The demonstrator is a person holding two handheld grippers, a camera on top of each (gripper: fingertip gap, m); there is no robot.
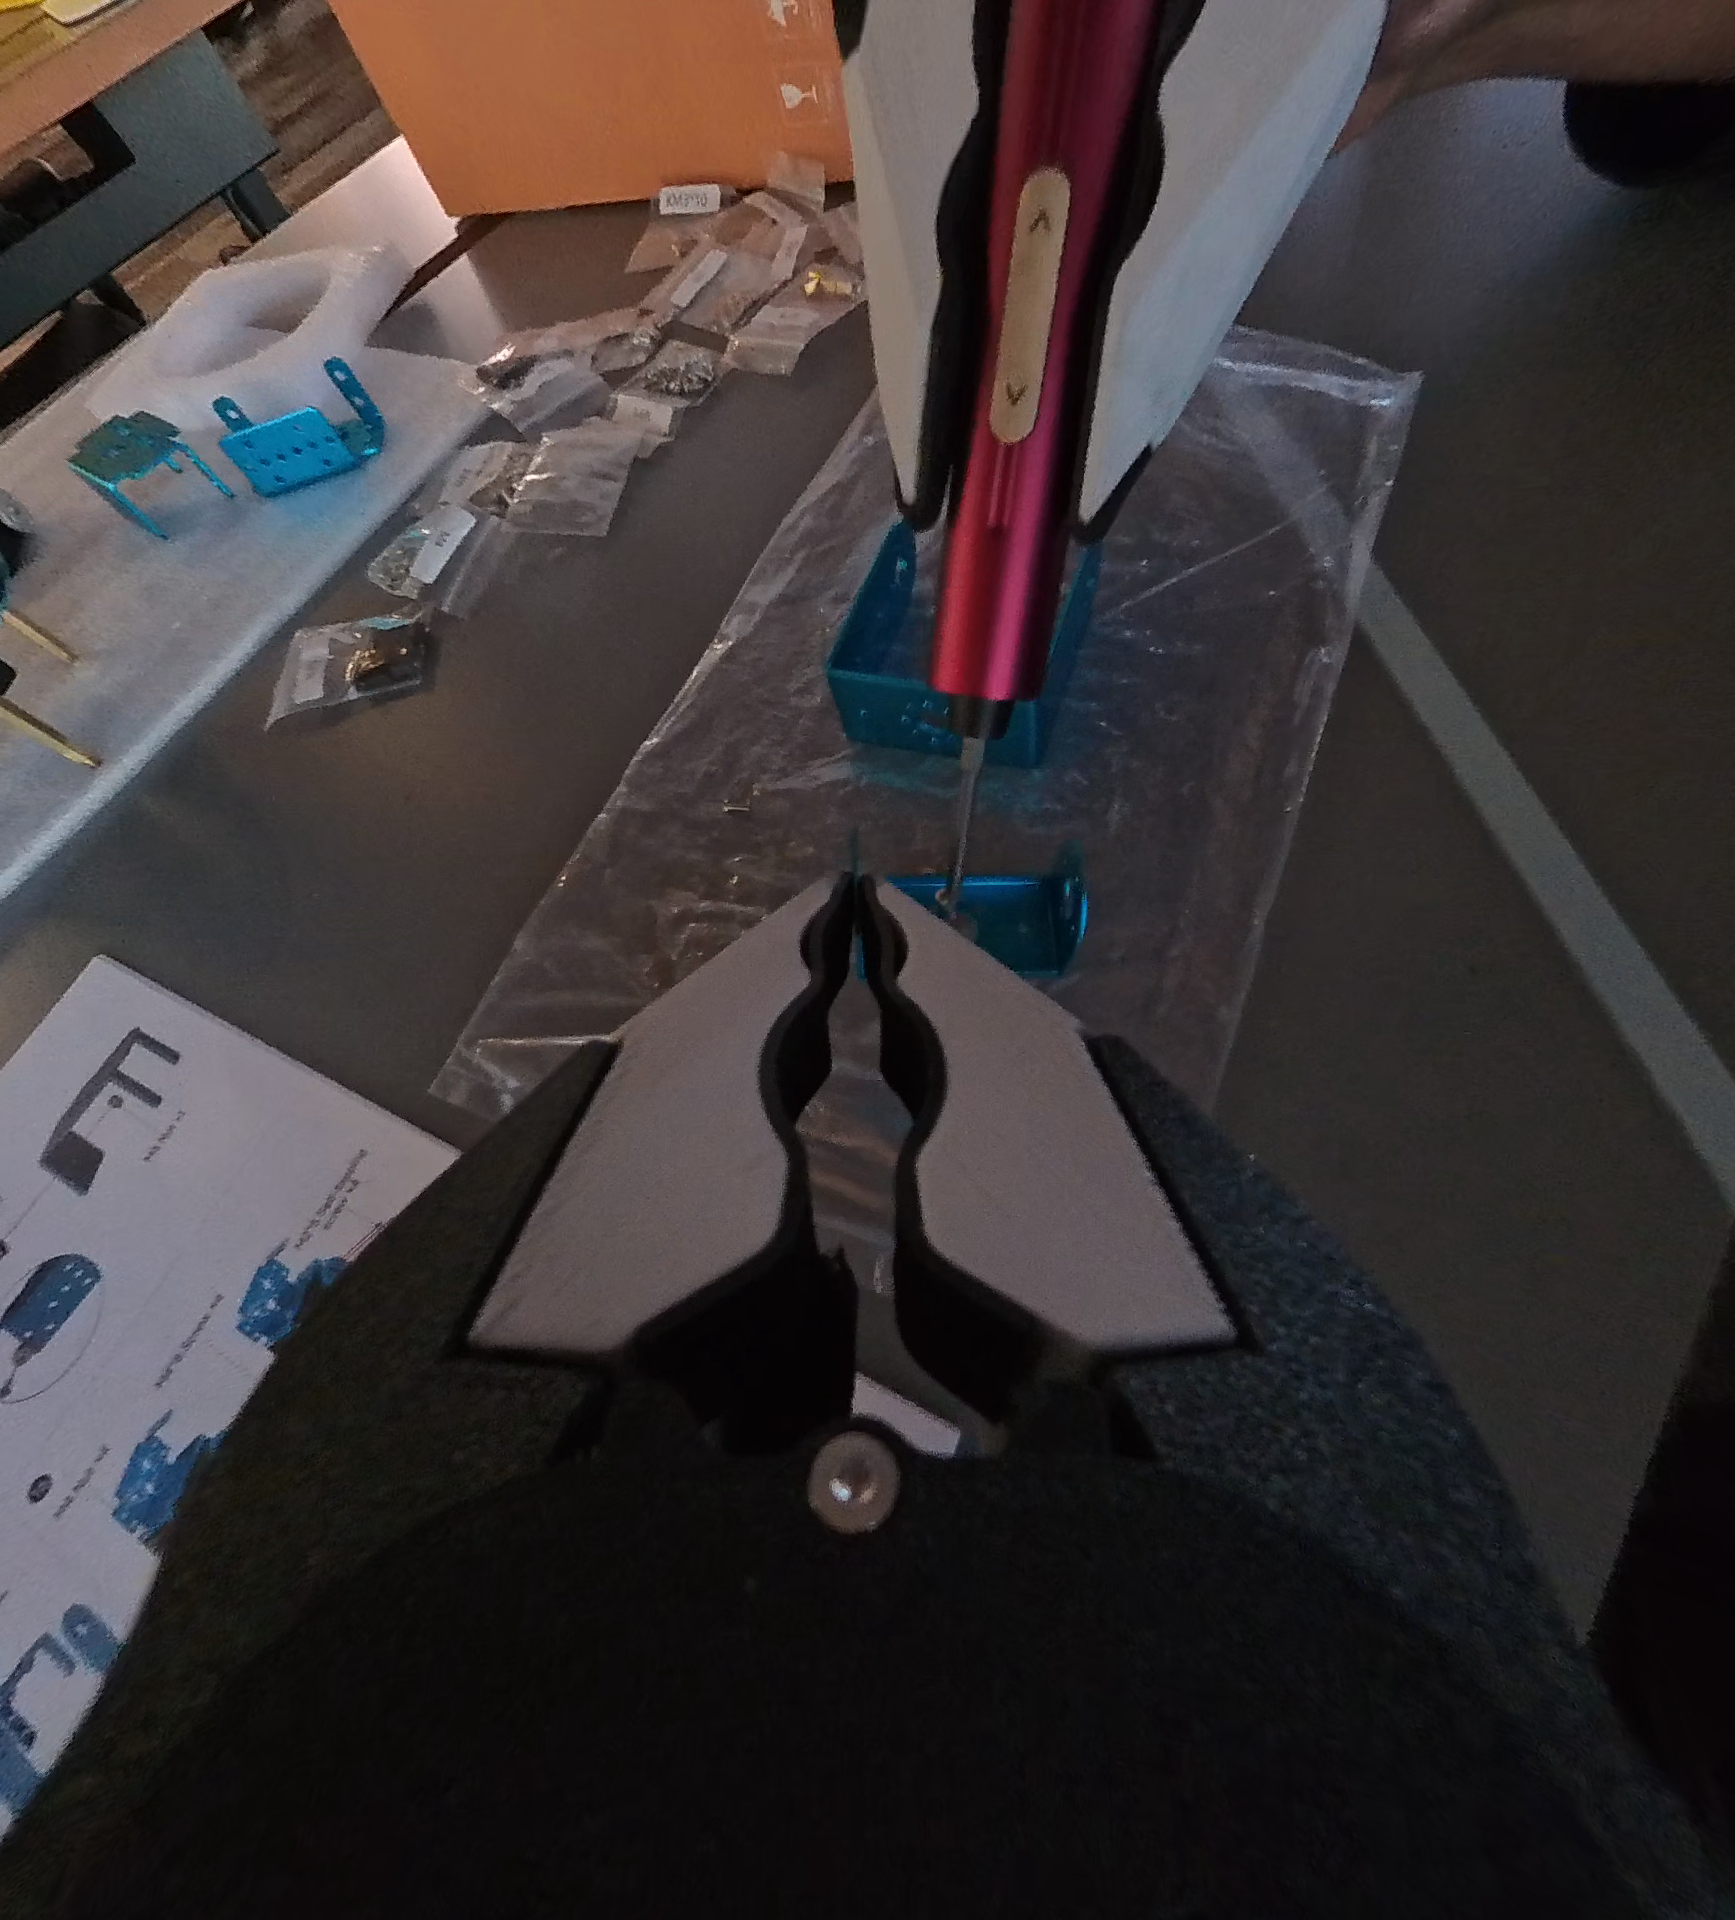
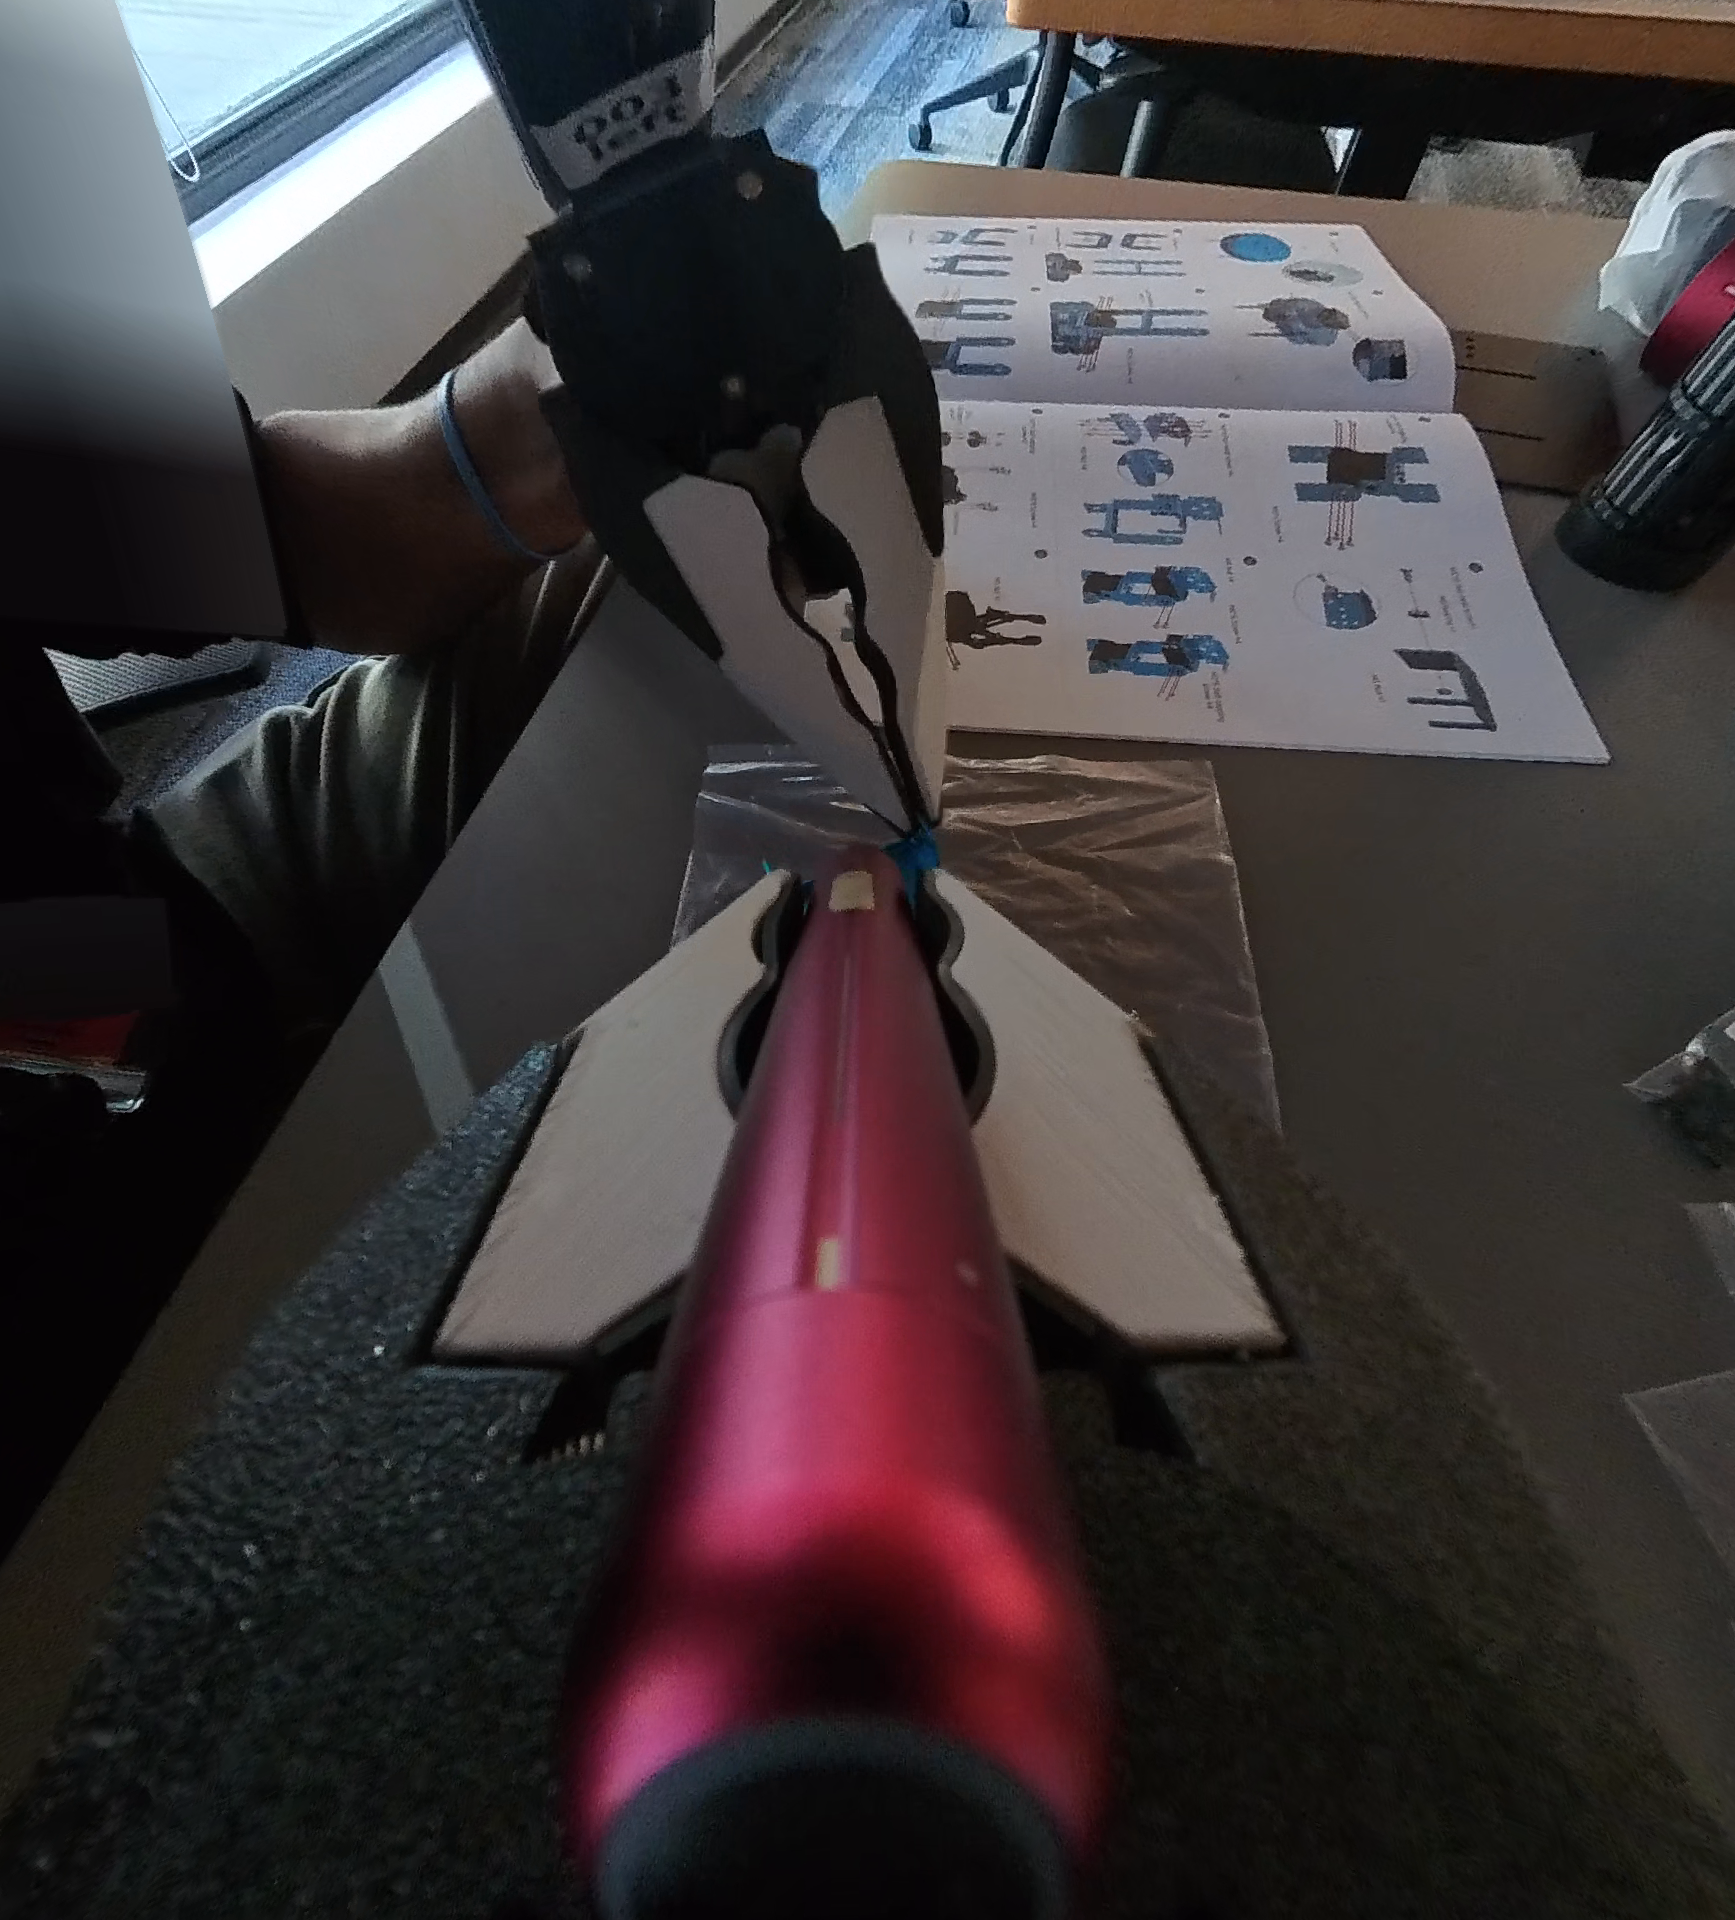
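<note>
At lower centre of the left wrist view, the left tool (image 1: 859, 894) is pinched shut on a blue bracket (image 1: 1008, 920) lying on a clear plastic bag (image 1: 1237, 727) on the desk (image 1: 427, 831). Above, at top centre, the right tool (image 1: 1014, 520) clamps a red electric screwdriver (image 1: 1019, 416), its bit touching the bracket. A blue box bracket (image 1: 884, 675) sits behind.

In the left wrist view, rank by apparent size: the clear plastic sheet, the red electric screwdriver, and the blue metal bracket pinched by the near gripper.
1. Clear plastic sheet
2. Red electric screwdriver, though it looks enlarged by nearness to the camera
3. Blue metal bracket, partly hidden by the left gripper
</note>
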